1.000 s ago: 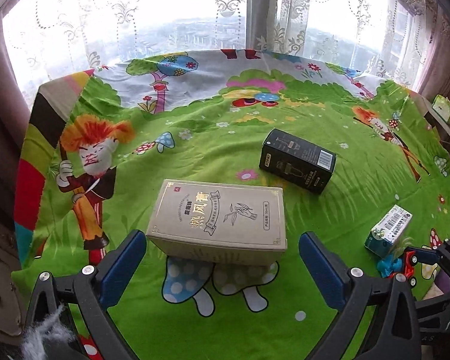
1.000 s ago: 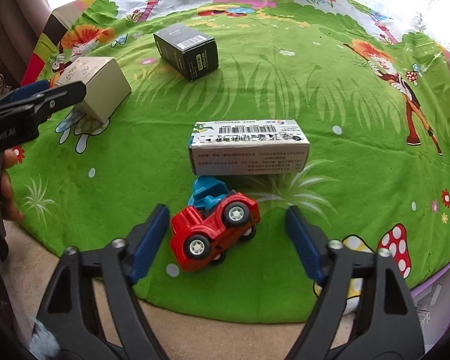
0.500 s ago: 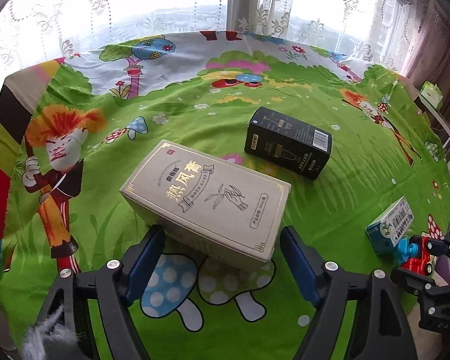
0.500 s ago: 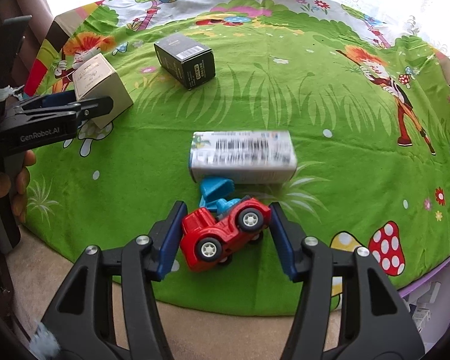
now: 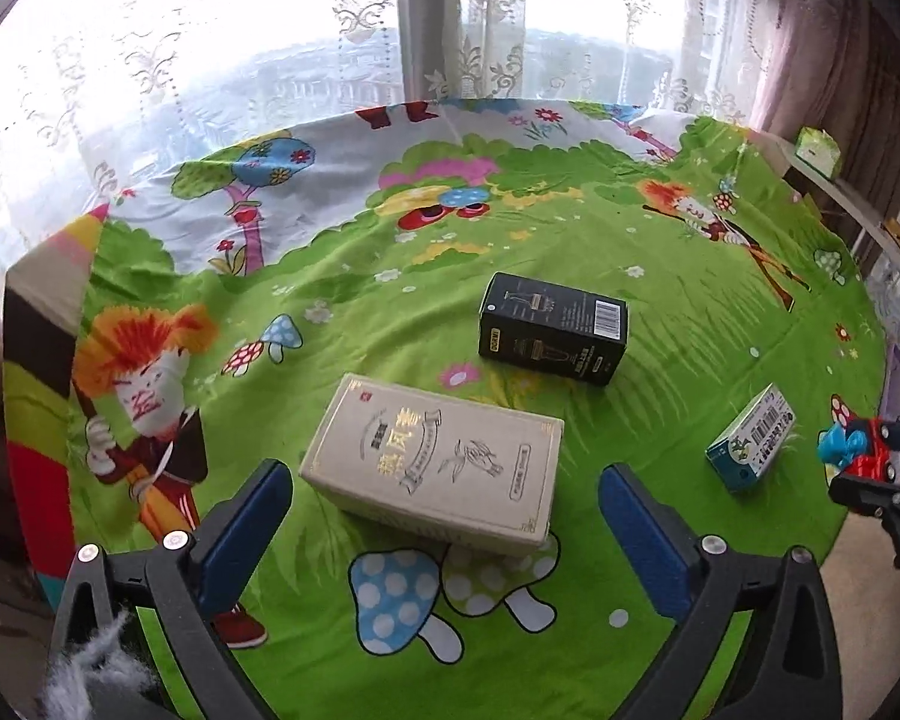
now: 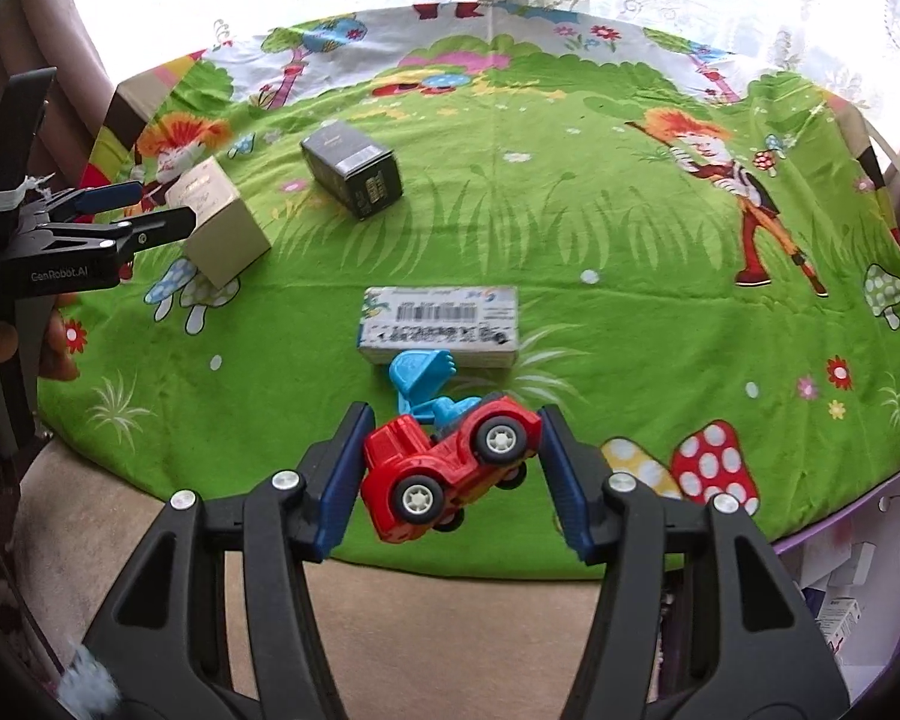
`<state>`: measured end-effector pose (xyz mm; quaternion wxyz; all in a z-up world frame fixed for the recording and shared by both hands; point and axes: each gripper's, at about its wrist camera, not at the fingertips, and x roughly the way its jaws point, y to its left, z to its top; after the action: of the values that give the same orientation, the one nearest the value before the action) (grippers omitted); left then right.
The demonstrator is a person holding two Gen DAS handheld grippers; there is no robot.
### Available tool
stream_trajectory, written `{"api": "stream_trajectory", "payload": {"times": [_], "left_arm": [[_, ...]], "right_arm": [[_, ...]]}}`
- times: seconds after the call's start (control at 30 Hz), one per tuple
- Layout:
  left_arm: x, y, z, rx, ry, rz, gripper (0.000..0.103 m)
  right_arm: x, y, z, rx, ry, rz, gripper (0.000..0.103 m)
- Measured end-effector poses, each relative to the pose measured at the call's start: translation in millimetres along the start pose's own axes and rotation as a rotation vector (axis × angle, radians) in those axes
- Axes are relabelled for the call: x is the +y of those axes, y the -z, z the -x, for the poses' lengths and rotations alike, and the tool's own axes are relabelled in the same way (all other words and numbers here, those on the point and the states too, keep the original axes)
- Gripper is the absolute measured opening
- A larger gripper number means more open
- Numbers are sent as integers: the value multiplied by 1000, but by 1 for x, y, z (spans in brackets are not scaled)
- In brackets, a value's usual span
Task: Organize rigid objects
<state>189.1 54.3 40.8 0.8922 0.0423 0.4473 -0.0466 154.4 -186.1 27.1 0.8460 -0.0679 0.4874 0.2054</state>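
Cartoon cloth (image 5: 342,312), beige box (image 5: 438,462), black box (image 5: 552,330), barcode box (image 6: 441,327)

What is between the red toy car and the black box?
The white barcode box lies between the red toy car and the black box, on the green cloth. The right wrist view shows it.

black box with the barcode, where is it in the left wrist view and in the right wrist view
Left wrist view: the black box lies right of centre, beyond the beige box.
Right wrist view: the black box lies upper left, right of the beige box.
Shared landmark: the white barcode box, at the right edge in the left view and central in the right view.
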Motion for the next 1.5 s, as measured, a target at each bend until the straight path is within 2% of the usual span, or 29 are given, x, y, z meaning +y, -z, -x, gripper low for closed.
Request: {"api": "stream_trajectory", "payload": {"times": [0.2,0.3,0.5,0.73,0.9,1.13,1.5], "left_arm": [[-4,-13,-24,78,30,-126,103],[-3,-12,-37,120,16,-147,103],[4,-6,-49,156,99,-74,102],[-9,9,-30,118,66,-27,100],[-30,16,2,59,61,1,100],[-78,24,43,-14,108,7,100],[-174,36,73,-49,229,-51,100]], "right_arm": [[-13,-9,13,-33,17,-23,60],[-15,-9,14,-36,22,-23,60],[-17,-5,15,-30,29,-28,60],[-24,4,21,-29,42,-41,60],[-32,13,30,-39,48,-56,60],[-45,28,51,-65,65,-73,60],[-82,59,87,-98,120,-124,60]]}}
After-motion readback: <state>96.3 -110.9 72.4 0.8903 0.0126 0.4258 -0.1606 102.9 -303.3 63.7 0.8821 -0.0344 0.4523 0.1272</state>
